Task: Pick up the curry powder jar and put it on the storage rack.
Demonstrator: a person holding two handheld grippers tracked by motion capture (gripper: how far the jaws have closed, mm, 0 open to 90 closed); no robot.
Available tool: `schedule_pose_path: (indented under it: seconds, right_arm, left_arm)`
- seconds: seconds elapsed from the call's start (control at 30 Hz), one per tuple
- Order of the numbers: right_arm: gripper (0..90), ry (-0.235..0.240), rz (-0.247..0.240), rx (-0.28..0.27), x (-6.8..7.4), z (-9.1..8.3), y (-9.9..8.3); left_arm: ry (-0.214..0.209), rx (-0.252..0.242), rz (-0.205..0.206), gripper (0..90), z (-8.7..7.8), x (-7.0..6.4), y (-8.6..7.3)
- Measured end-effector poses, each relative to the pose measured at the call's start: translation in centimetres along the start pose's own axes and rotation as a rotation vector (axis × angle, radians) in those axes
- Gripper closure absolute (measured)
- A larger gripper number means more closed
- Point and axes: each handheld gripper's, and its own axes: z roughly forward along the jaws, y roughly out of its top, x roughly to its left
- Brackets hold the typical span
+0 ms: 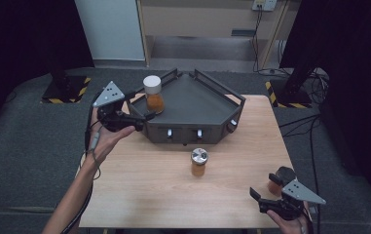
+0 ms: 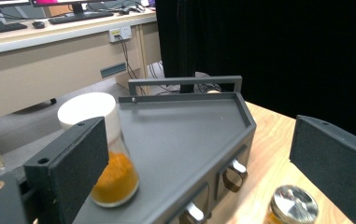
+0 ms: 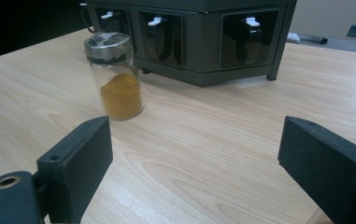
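The left gripper point(image 1: 141, 118) is hovering with its two black jaws standing wide apart and holding nothing, and one pad point(image 2: 80, 163) is showing large in the left gripper view. Just behind this pad, the white-capped jar point(image 2: 102, 151) with orange powder is standing upright on the near corner of the dark grey rack point(image 2: 189, 135); the pad is partly covering the jar, and I cannot tell if they are touching. In the high view the same jar point(image 1: 153, 94) is sitting at the left corner of the rack point(image 1: 197, 100), just beside the tips of this gripper. The right gripper point(image 1: 263, 195) is staying low near the front right corner of the wooden table point(image 1: 139, 190), and its jaws are also wide apart with only bare wood between them. Ahead of its left pad point(image 3: 84, 163), well apart from it, the metal-lidded jar point(image 3: 115, 77) of orange powder is standing upright on the table, just in front of the rack's handles point(image 3: 157, 32). In the high view this jar point(image 1: 198, 162) is standing alone between the rack and the person's side.
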Motion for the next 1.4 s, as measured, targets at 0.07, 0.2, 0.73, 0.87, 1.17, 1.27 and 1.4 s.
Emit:
schedule_pose_path:
  seconds: [0.07,0.2,0.73,0.87,1.17,1.27,1.4]
  right_arm:
    - [9.9,-0.001,0.002,0.000,0.0,0.0,0.0]
    - [9.9,-0.001,0.001,0.000,0.0,0.0,0.0]
    - [9.9,-0.002,0.001,0.001,0.0,0.0,0.0]
    - [9.9,-0.002,-0.001,0.001,0.1,0.0,0.0]
    - [9.9,-0.003,-0.004,0.000,0.1,0.0,0.0]
    - [9.9,-0.002,-0.003,0.003,0.1,0.0,0.1]
    - [9.9,0.001,-0.005,0.002,0.1,0.0,0.1]
  left_arm:
    - [-0.019,-0.020,-0.022,3.9,-0.6,0.1,-1.3]
    - [-0.031,-0.044,-0.038,3.9,-1.4,0.0,-3.4]
    - [-0.063,-0.070,-0.095,3.9,-4.2,-1.0,-10.2]
    - [-0.060,-0.060,-0.098,3.9,-4.7,-1.2,-11.6]
    - [-0.045,-0.047,-0.119,4.6,-5.5,-1.9,-14.5]
    - [-0.047,-0.046,-0.122,4.8,-5.8,-2.0,-15.3]
    - [-0.053,-0.040,-0.140,5.0,-6.2,-2.3,-16.9]
